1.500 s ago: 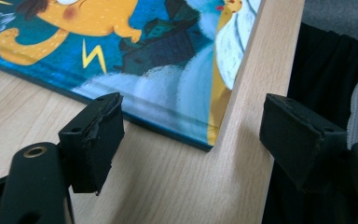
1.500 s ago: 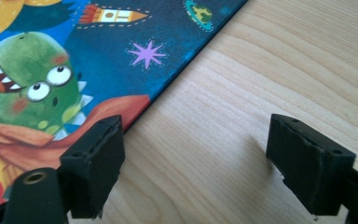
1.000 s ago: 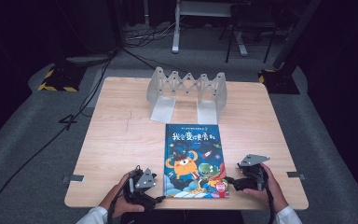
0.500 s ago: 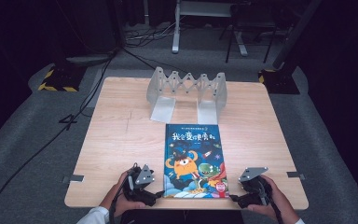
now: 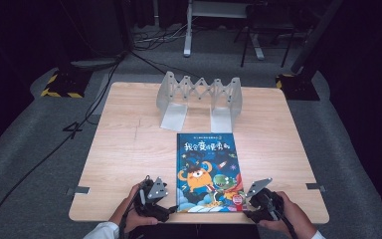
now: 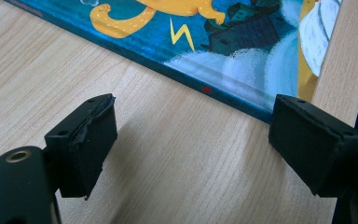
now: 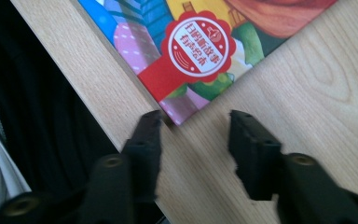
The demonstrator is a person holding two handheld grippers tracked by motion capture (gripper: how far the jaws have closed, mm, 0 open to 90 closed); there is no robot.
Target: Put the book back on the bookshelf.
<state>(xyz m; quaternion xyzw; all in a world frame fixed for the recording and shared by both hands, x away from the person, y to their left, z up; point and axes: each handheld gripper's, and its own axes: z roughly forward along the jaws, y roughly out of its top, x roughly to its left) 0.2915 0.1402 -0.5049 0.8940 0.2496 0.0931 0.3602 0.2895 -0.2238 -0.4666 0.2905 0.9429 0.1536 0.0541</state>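
A children's picture book [image 5: 209,172] lies flat and face up on a light wooden table [image 5: 124,149], close to the near edge, with its cover showing an orange monster and a green dinosaur against a dark blue sky. Behind it, toward the far side of the table, stands a grey folding book rack [image 5: 199,97], well apart from the book.

A person's two hands come in from the near edge, each holding a black gripper. The left gripper [image 5: 171,206] sits just beside the book's near left corner. In the left gripper view its jaws stand wide apart over bare wood, with nothing between them; the book's spine edge [image 6: 168,70] runs slantwise just beyond the pads, and the right-hand pad [image 6: 314,140] lies very near the book's corner, though contact cannot be told.

The right gripper [image 5: 248,201] is at the book's near right corner. Its jaws have just been closing and now stand with a narrow gap between them. In the right gripper view the corner of the book [image 7: 182,114], below a red round seal [image 7: 199,44], points into that gap just ahead of the tips; the pads do not press on it, and bare wood shows between them.
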